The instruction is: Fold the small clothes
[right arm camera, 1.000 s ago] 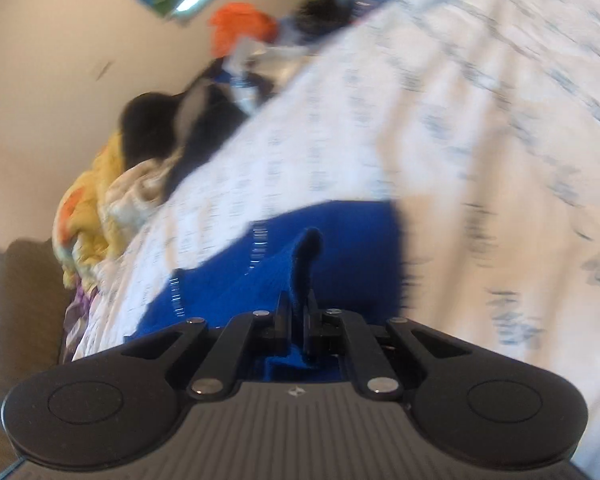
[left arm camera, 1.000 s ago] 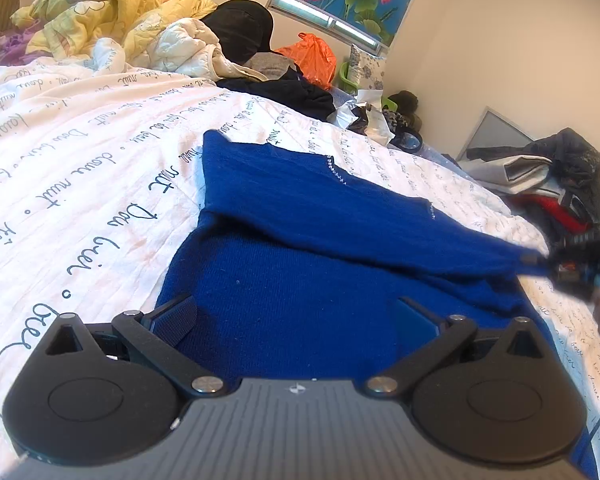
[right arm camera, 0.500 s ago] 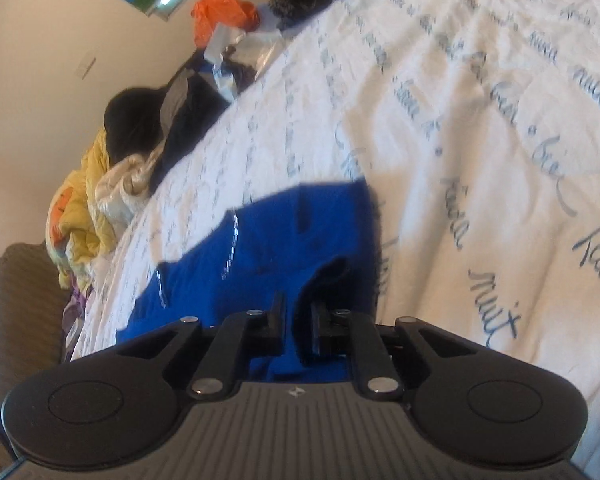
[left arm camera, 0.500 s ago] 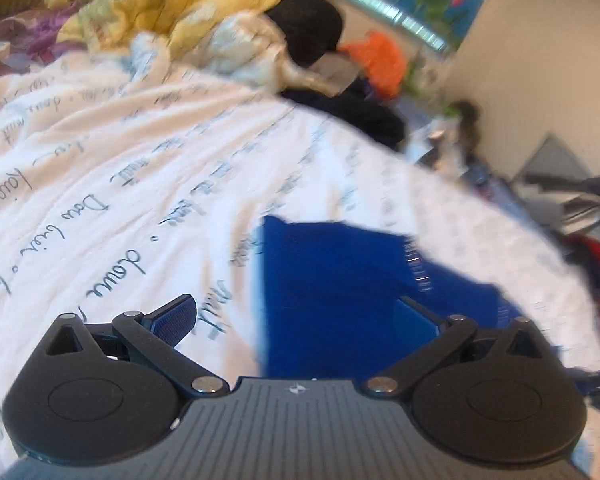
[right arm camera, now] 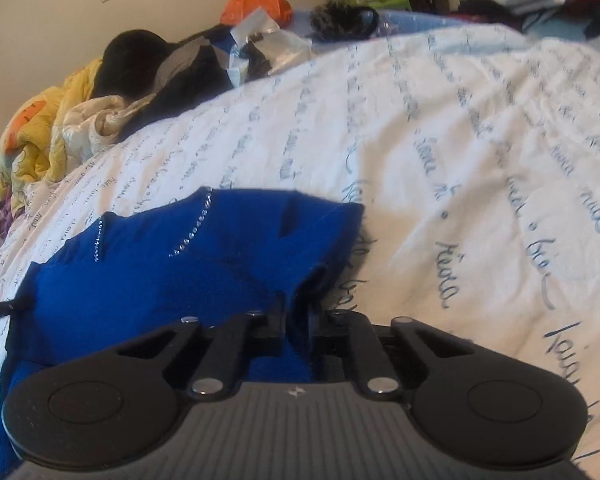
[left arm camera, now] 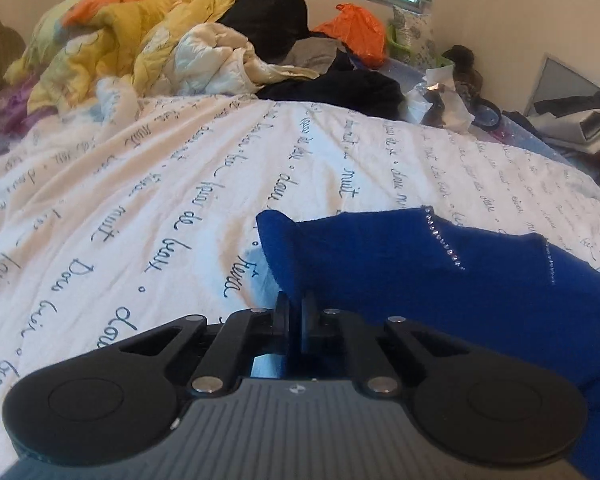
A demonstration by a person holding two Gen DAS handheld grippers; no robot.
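Note:
A small blue knit garment (left arm camera: pixel 440 280) with lines of rhinestones lies on the white bedsheet with dark script (left arm camera: pixel 180 200). My left gripper (left arm camera: pixel 296 308) is shut on the garment's left edge, which rises from the jaws. In the right wrist view the same blue garment (right arm camera: pixel 180 256) spreads to the left, and my right gripper (right arm camera: pixel 298 316) is shut on its right edge, with cloth bunched between the fingers.
A pile of bedding and clothes lies at the far end of the bed: a yellow quilt (left arm camera: pixel 112 36), a black garment (left arm camera: pixel 268 20) and an orange bag (left arm camera: pixel 356 32). More clutter (left arm camera: pixel 580 116) sits at the right beyond the bed.
My left gripper was open over the garment and is now shut on its left edge. Both grippers have shifted, and the garment hangs between them with both edges held.

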